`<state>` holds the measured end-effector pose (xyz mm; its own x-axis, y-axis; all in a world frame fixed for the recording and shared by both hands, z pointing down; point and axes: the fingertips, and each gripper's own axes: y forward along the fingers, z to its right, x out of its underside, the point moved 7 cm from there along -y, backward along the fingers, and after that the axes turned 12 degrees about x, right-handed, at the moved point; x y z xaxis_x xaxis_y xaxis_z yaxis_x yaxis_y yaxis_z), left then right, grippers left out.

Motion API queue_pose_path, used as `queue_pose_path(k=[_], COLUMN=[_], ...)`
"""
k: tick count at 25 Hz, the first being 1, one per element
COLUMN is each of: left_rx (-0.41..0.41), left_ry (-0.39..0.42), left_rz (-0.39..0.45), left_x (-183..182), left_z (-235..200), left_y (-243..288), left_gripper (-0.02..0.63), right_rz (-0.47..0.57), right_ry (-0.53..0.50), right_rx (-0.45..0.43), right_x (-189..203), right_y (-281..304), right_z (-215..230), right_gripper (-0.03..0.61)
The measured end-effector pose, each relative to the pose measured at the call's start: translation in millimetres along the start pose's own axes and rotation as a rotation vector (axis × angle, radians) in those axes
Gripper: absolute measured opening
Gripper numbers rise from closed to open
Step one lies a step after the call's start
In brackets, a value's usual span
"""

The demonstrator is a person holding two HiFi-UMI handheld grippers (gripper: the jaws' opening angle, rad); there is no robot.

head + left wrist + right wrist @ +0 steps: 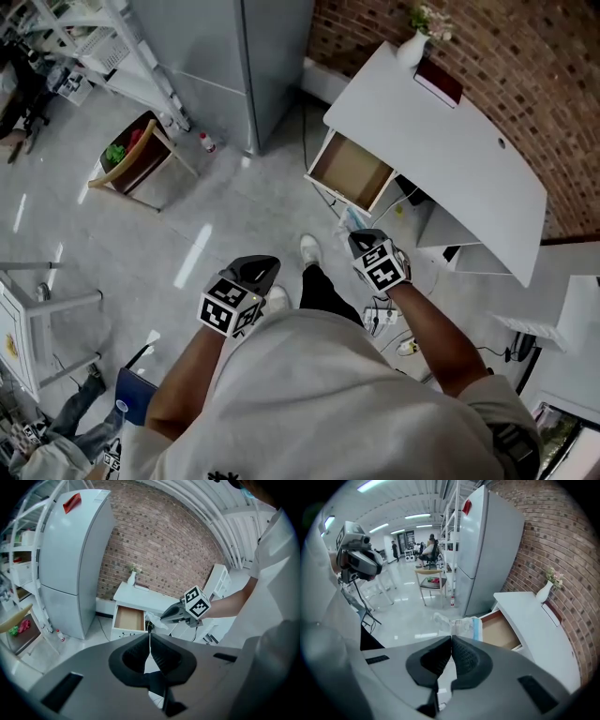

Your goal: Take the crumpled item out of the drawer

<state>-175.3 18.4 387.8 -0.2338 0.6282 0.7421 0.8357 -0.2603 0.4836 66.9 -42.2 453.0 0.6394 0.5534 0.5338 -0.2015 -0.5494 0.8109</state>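
The white desk's drawer (351, 172) stands pulled open, and its wooden bottom looks bare. My right gripper (364, 242) hangs in front of it, above the floor, shut on the crumpled item (349, 221), a white wad with a pale blue edge. In the right gripper view the crumpled item (461, 625) sticks out past the closed jaws (451, 637), with the drawer (501, 631) beyond on the right. My left gripper (255, 270) is held lower left near the person's waist, shut and holding nothing. From the left gripper view (150, 640), the right gripper (185, 611) holds the wad (154, 620) beside the drawer (129, 618).
A grey fridge (234, 66) stands left of the white desk (441, 150). On the desk are a white vase (412, 47) and a dark red book (439, 82). A wooden chair (131, 159) and a small bottle (206, 142) are on the floor. Cables (384, 319) lie by the person's feet.
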Motion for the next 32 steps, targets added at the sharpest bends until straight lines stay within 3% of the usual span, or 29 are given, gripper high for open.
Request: queue_pose_path(k=[13, 32], left_rx=[0.021, 0.032], left_ry=[0.041, 0.049], left_rz=[-0.015, -0.069], left_x=[18.2, 51.3], left_z=[20.9, 34.5], left_y=[-31.0, -36.2], left_gripper=[0.026, 0.025], right_rz=[0.047, 0.079], right_ry=[0.003, 0.015], right_rx=[-0.023, -0.029], right_x=[-2.9, 4.7], right_y=[-67.5, -95.2], right_z=[-65.2, -93.2], right_gripper=[0.029, 0.029])
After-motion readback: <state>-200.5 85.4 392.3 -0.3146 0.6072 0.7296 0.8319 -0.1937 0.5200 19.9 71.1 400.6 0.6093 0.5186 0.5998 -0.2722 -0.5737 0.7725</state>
